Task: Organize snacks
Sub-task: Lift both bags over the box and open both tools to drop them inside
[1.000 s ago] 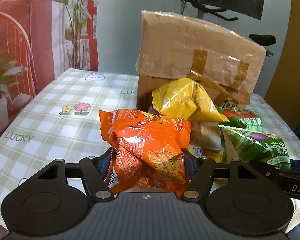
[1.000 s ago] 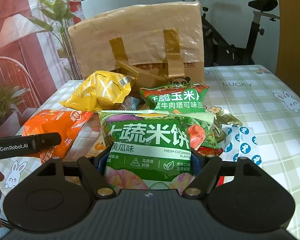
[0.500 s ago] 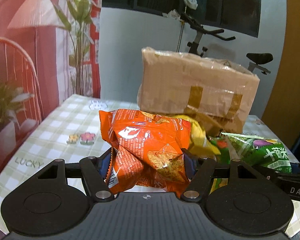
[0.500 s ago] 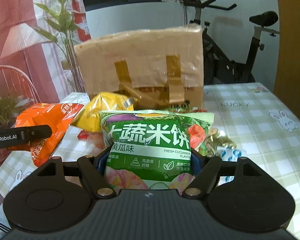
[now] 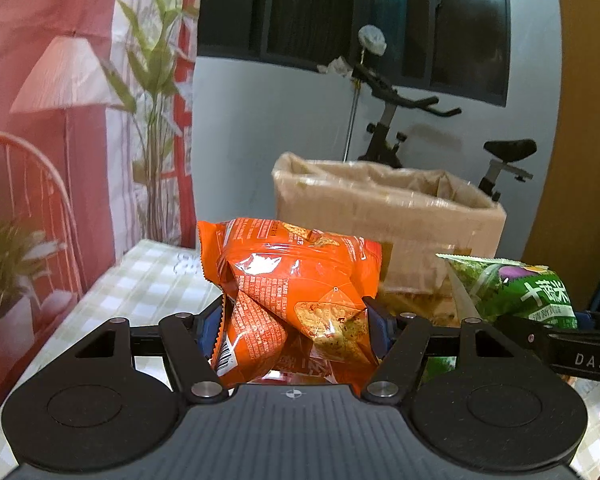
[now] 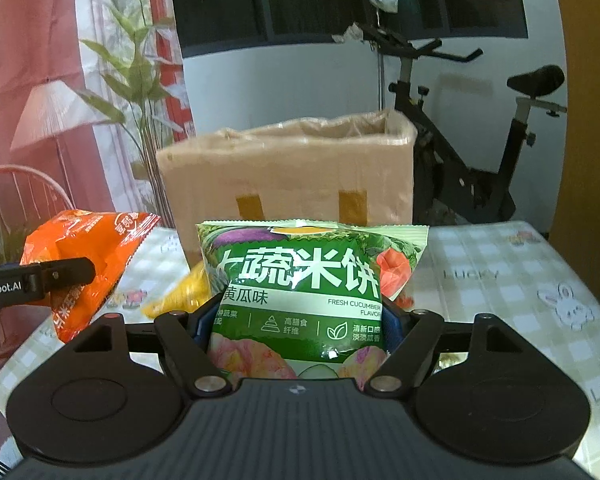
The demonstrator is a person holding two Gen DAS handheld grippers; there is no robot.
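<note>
In the left wrist view, the left gripper is pinching an orange snack bag between its two blue pads, the crumpled packet bulging up and forward out of the jaws. It is hanging above the checked tablecloth, in front of an open cardboard box lined with clear plastic. At the right edge, the green snack bag is showing, gripped by the black finger of the other tool. Something yellowish is lying at the foot of the box, too blurred to name for sure. An exercise bike is standing behind the box.

In the right wrist view, the right gripper is clamping the green snack bag, a cucumber-flavour rice cracker pack, upright with its label facing the camera. The pads are pressing its sides inward. The box is sitting just beyond it on the tablecloth, its open top visible. To the left, the orange snack bag is hanging in the left tool's finger. A yellow packet is lying low between the two bags.
</note>
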